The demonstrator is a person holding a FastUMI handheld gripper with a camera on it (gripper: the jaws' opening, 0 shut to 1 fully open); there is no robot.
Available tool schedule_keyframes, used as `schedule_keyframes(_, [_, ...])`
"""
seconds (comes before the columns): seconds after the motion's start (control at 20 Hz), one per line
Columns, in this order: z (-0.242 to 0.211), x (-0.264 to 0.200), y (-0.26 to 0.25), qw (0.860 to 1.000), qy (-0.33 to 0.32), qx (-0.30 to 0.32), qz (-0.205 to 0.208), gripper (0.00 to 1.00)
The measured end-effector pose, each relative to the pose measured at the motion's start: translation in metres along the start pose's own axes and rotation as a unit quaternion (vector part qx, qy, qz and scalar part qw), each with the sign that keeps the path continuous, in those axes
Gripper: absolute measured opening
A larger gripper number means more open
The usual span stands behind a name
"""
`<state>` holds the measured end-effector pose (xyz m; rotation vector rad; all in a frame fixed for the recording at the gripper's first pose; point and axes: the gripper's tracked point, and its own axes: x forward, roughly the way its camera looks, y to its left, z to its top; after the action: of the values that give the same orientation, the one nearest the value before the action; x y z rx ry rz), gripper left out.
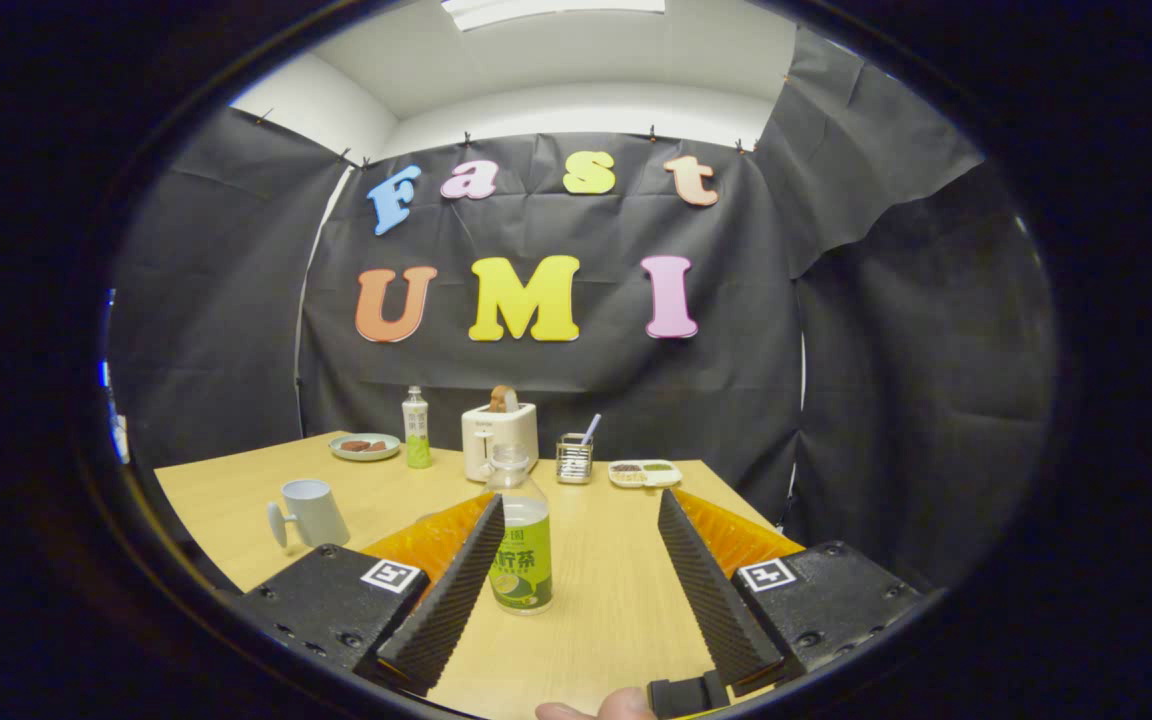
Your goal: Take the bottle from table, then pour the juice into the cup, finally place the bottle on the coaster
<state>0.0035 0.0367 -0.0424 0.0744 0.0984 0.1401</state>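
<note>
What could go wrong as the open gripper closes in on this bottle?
The bottle stands uncapped, hard against the left finger with a wide gap to the right one, so an uneven close by the gripper might tip it and spill. The cup sits well off to the side, so carrying could slosh.

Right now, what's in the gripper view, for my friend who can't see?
Open tongs reach toward a juice bottle standing between the fingers, close to the left one, untouched, on a wooden table. A cup sits to the left; a toaster, a second bottle and a plate line the back.
</note>
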Motion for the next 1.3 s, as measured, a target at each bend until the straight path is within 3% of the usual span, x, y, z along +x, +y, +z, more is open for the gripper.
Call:
schedule_keyframes(0.5, [-0.057, 0.04, 0.037, 0.997, 0.069, 0.011, 0.026, 1.0])
schedule_keyframes(1.3, [-0.086, 0.104, 0.051, 0.992, 0.117, 0.041, -0.004, 1.0])
